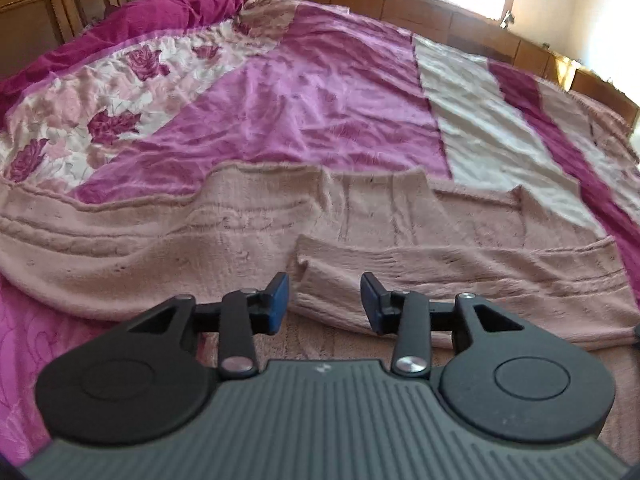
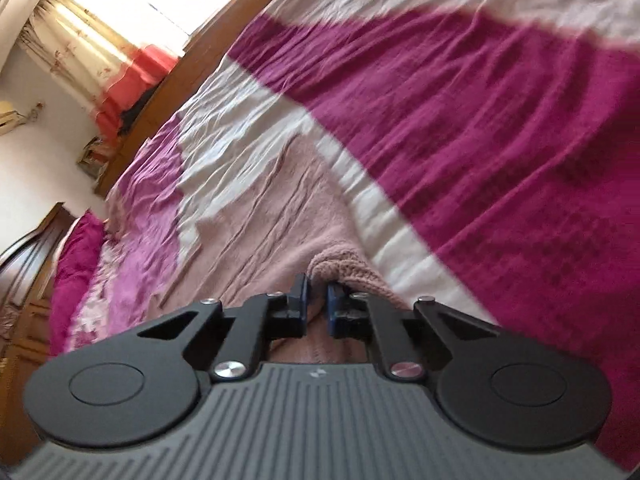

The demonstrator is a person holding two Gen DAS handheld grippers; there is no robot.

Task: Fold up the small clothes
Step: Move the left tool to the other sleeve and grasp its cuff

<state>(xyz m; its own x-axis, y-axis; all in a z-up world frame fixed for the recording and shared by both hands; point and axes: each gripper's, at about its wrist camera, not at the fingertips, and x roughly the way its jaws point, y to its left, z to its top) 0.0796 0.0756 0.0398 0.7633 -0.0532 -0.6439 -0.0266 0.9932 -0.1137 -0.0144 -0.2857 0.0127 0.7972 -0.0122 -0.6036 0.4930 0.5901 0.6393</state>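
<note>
A dusty-pink knitted sweater [image 1: 248,248] lies spread across the near part of the bed, with one sleeve [image 1: 460,284] folded over its body. My left gripper [image 1: 324,300] hovers just above the sleeve's end, its blue pads apart and nothing pinched between them. In the right wrist view the same pink sweater [image 2: 264,216] stretches away from me. My right gripper [image 2: 318,304] is shut on a bunched edge of the knit, which bulges out above the pads.
A pink, magenta and white patchwork bedspread [image 1: 320,92] covers the bed. A magenta pillow [image 1: 180,4] lies at the far left. Wooden panelling [image 1: 440,12] runs along the far side. A window with curtains [image 2: 100,40] sits beyond the bed.
</note>
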